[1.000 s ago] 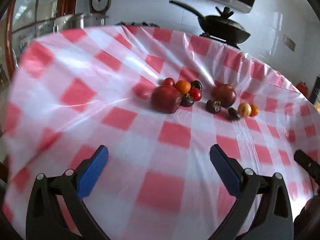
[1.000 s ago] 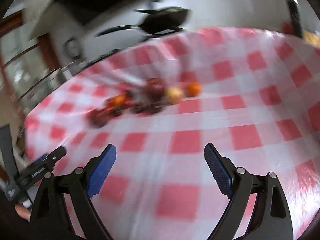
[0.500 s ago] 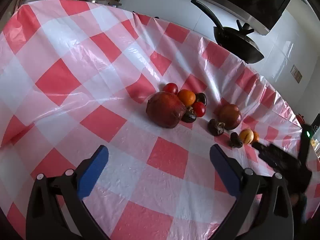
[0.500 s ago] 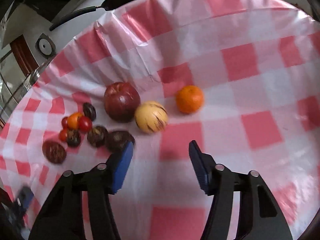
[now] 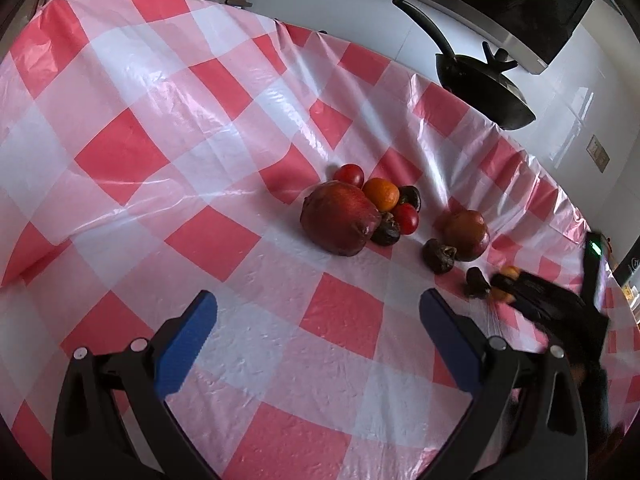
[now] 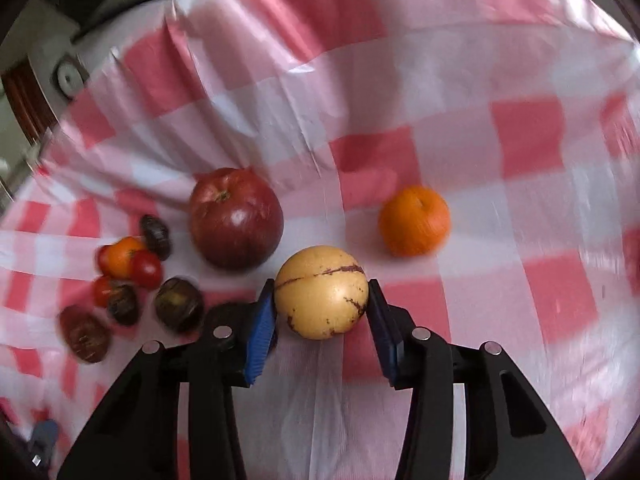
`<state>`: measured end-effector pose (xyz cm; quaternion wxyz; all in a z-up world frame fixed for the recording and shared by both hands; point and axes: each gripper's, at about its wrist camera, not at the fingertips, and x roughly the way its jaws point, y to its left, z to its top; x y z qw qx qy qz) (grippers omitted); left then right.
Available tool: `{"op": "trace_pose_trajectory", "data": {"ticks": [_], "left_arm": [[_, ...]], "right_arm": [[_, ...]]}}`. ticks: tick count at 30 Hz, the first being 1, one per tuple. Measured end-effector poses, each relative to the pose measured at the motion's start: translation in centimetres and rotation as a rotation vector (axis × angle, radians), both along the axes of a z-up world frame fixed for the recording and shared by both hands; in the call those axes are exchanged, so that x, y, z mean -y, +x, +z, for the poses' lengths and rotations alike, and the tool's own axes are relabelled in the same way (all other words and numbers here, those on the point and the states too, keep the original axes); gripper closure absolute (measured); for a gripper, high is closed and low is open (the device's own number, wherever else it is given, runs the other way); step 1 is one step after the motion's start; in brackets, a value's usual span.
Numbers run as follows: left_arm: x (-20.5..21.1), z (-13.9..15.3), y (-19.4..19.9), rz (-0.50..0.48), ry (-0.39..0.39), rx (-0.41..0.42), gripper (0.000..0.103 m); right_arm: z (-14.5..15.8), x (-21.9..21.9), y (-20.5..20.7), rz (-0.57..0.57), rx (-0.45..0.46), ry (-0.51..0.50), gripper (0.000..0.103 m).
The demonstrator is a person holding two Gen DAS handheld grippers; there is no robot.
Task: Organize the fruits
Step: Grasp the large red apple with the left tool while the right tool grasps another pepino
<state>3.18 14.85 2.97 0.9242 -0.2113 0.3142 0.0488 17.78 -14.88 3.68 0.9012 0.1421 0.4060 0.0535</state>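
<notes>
Fruits lie on a red-and-white checked tablecloth (image 5: 208,240). My right gripper (image 6: 322,312) has its blue pads on both sides of a yellow round fruit with purple streaks (image 6: 321,292), which rests on the cloth. A red apple (image 6: 235,218) lies behind it to the left, an orange (image 6: 414,220) behind to the right. My left gripper (image 5: 316,328) is wide open and empty, short of a large red fruit (image 5: 340,218) with cherry tomatoes (image 5: 406,218), a small orange (image 5: 381,193) and dark fruits (image 5: 438,256) beside it. The right gripper also shows in the left wrist view (image 5: 506,280).
A cluster of tomatoes and dark wrinkled fruits (image 6: 128,280) lies left of my right gripper. A black pan with lid (image 5: 480,80) stands behind the table against the white wall. The cloth is creased and shiny.
My right gripper has moved forward and down and narrowed around the yellow fruit. My left gripper has stayed open, and its view has drifted slightly closer to the fruits.
</notes>
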Motion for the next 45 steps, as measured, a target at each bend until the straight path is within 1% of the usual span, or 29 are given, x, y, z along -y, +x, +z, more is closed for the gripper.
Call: {"op": "trace_pose_trajectory", "data": {"ticks": [3,5,7,8,10,13,15,17,20,21,23,24,25,26,27,28,30,32,33,35,37,40,43,45], "left_arm": [[0.1,0.0,0.0,-0.002,0.002,-0.004,0.002],[0.1,-0.1,0.2,-0.004,0.003,-0.013,0.002],[0.3,-0.2,0.3,-0.009,0.005,-0.028,0.002],[0.3,-0.2,0.2,-0.007,0.006,-0.031,0.002],[0.5,-0.2,0.4,0.005,0.011,-0.043,0.002],[0.8,-0.6,2.3,-0.009,0.022,-0.102,0.002],[1.2,-0.5,4.0,-0.010,0.048,-0.120,0.002],[2.1,-0.5,6.6,-0.035,0.127,-0.162,0.002],[3.3,-0.5,9.9,-0.067,0.263,-0.191,0.002],[3.6,-0.5,10.7,-0.086,0.304,-0.201,0.002],[4.4,-0.8,12.3,-0.139,0.422,-0.221,0.002],[4.7,-0.9,12.7,-0.160,0.461,-0.227,0.002],[5.0,-1.1,12.9,-0.201,0.502,-0.226,0.012],[5.2,-1.2,13.0,-0.232,0.515,-0.224,0.030],[5.2,-1.3,13.0,-0.227,0.542,-0.231,0.037],[5.0,-1.3,12.8,-0.237,0.531,-0.223,0.037],[4.4,-0.9,12.1,-0.255,0.466,-0.194,0.038],[4.2,-0.1,10.0,-0.208,0.427,-0.138,0.038],[4.2,0.1,9.1,-0.200,0.408,-0.124,0.038],[4.3,0.3,6.2,-0.176,0.333,-0.094,0.038],[4.3,0.3,3.2,-0.144,0.260,-0.082,0.038],[4.1,0.1,-0.5,-0.104,0.185,-0.072,0.038],[3.3,0.0,-2.1,-0.077,0.136,-0.051,0.038],[2.7,0.0,-2.3,-0.056,0.103,-0.045,0.038]], "right_arm": [[0.0,1.3,-3.5,0.000,0.027,0.072,0.058],[0.0,1.6,-4.7,-0.009,0.043,0.091,0.058],[0.2,1.9,-5.7,-0.022,0.080,0.110,0.058],[0.1,2.2,-5.8,-0.025,0.088,0.121,0.058],[-0.3,2.5,-5.5,-0.032,0.077,0.143,0.058],[-0.3,2.7,-5.4,-0.030,0.086,0.165,0.058],[-0.1,2.8,-5.5,-0.023,0.097,0.177,0.058],[-0.1,3.0,-5.7,-0.026,0.102,0.186,0.058],[-0.2,3.2,-5.9,-0.025,0.108,0.196,0.058],[-0.2,3.2,-5.9,-0.022,0.109,0.198,0.058],[-0.2,3.1,-5.8,-0.015,0.108,0.197,0.058],[-0.2,3.1,-5.8,-0.012,0.106,0.196,0.058],[-0.2,3.0,-5.8,-0.008,0.104,0.195,0.058],[-0.2,3.0,-5.7,-0.007,0.103,0.194,0.058],[-0.3,3.0,-5.7,-0.005,0.102,0.193,0.058],[-0.3,2.9,-5.7,-0.003,0.102,0.192,0.058],[-0.3,2.9,-5.6,-0.003,0.101,0.193,0.058],[-0.3,2.9,-5.6,-0.002,0.103,0.195,0.058],[-0.3,2.9,-5.6,-0.001,0.103,0.195,0.058],[-0.3,2.9,-5.5,0.000,0.099,0.194,0.058],[-0.3,2.8,-5.4,0.003,0.097,0.191,0.058],[-0.3,2.8,-5.4,0.005,0.094,0.190,0.058],[-0.3,2.8,-5.4,0.003,0.096,0.192,0.058],[-0.3,2.8,-5.5,0.001,0.098,0.196,0.058]]}}
